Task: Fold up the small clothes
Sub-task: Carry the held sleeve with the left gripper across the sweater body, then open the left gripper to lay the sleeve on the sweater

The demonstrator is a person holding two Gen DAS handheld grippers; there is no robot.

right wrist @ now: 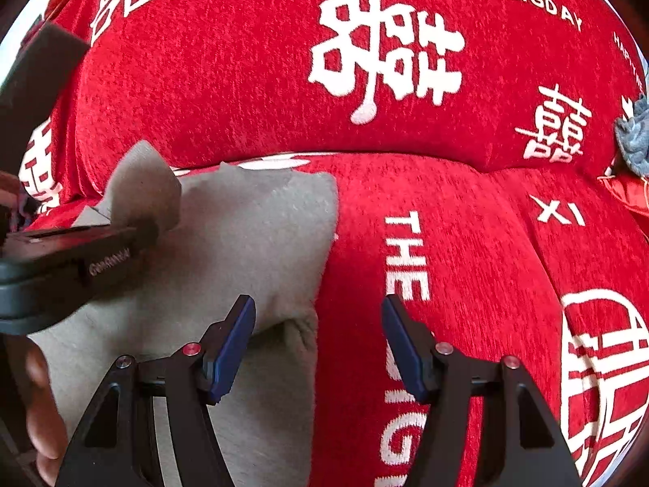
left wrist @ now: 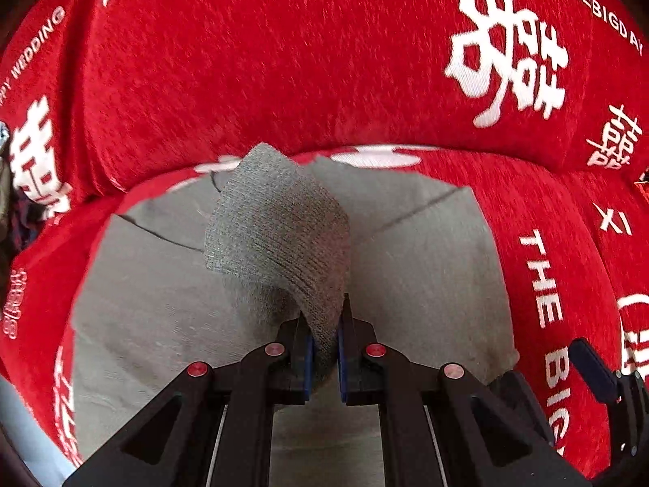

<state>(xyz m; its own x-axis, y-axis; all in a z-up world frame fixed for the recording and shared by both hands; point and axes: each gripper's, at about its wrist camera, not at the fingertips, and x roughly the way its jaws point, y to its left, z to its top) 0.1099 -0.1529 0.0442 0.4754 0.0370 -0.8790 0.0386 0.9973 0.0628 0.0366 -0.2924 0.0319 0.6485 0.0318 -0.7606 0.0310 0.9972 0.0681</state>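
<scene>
A small grey garment lies spread on a red sofa seat. My left gripper is shut on a ribbed grey end of the garment and holds it lifted above the rest of the cloth. In the right wrist view the garment lies at the left, with the left gripper over it holding the raised piece. My right gripper is open and empty, just above the garment's right edge.
The red sofa cover has white characters and lettering; its backrest rises right behind the garment. A grey-blue cloth lies at the far right. The right gripper's finger shows at the left wrist view's lower right.
</scene>
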